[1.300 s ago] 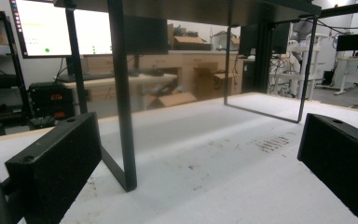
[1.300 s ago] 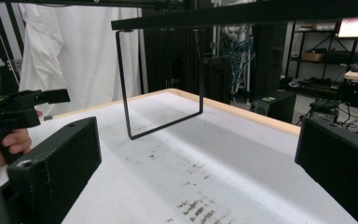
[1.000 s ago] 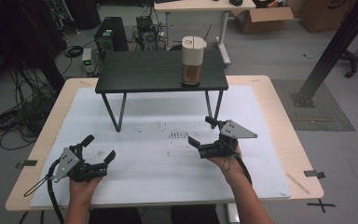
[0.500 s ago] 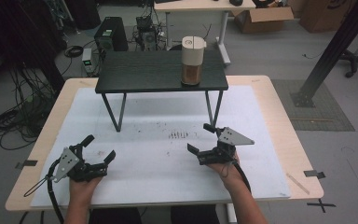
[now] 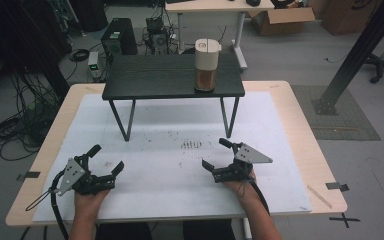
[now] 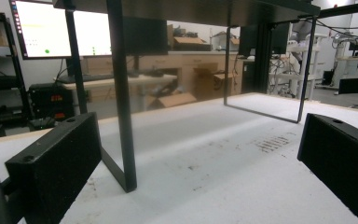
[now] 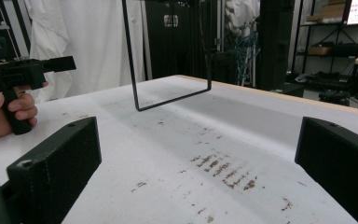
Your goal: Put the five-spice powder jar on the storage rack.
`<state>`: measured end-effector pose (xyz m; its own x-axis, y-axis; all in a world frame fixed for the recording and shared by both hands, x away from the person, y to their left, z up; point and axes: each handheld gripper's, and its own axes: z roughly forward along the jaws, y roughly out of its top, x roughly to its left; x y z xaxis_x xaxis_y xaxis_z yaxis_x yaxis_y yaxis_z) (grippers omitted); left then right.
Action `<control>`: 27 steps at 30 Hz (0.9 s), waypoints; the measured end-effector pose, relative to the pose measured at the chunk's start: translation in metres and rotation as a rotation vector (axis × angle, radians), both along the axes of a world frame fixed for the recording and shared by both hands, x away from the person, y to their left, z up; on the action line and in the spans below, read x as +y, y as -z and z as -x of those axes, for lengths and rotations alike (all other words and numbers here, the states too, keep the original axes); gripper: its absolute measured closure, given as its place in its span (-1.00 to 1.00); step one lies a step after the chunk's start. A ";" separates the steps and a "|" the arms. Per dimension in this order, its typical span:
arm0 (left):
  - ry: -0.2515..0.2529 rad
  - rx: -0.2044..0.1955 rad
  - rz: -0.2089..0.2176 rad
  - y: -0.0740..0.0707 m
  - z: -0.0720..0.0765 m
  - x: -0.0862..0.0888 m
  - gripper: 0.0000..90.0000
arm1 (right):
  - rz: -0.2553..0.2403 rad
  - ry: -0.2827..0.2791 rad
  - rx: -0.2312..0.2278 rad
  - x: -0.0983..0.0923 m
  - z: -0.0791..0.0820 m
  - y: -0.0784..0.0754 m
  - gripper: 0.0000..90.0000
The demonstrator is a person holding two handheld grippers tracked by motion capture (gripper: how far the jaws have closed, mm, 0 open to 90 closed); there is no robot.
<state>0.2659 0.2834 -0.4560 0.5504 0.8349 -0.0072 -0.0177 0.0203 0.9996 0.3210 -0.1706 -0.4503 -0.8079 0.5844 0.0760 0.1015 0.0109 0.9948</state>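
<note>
Both grippers rested low on the white mat [image 5: 170, 165] when I checked the high view: left gripper [image 5: 106, 161] and right gripper [image 5: 215, 154], each with jaws spread wide and nothing between them. Each gripper view confirmed it, with bare mat between the black jaws.

Nearest object of work was the canister [image 5: 206, 65], standing upright on the small black table [image 5: 145, 80] near that table's right end, well apart from both grippers and raised above them. It had a pale lid over a brown lower body; I could not tell the material or whether the lid was loose.

Handling judgement:
- Body looked rigid and smooth, so likely slippery under hard pads
- Tall and narrow, so prone to tipping if pushed near the top
- Weight unknown; I assumed moderate, possibly with contents

I judged the best hold to be across the brown body below the lid, jaws square to the sides, using the right gripper, which sat closer
</note>
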 end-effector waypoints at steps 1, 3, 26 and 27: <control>0.000 0.000 0.000 0.000 0.000 0.000 -1.00 | -0.005 -0.002 -0.028 0.000 0.002 0.000 -1.00; 0.000 0.000 0.000 0.000 0.000 0.000 -0.99 | -0.001 -0.005 -0.037 0.000 0.003 0.001 -1.00; -0.001 0.007 -0.004 0.000 -0.001 0.000 -1.00 | -0.008 -0.042 -0.129 -0.001 0.012 0.003 -1.00; -0.001 0.007 -0.004 0.000 -0.001 0.000 -0.99 | -0.008 -0.042 -0.129 -0.001 0.012 0.003 -1.00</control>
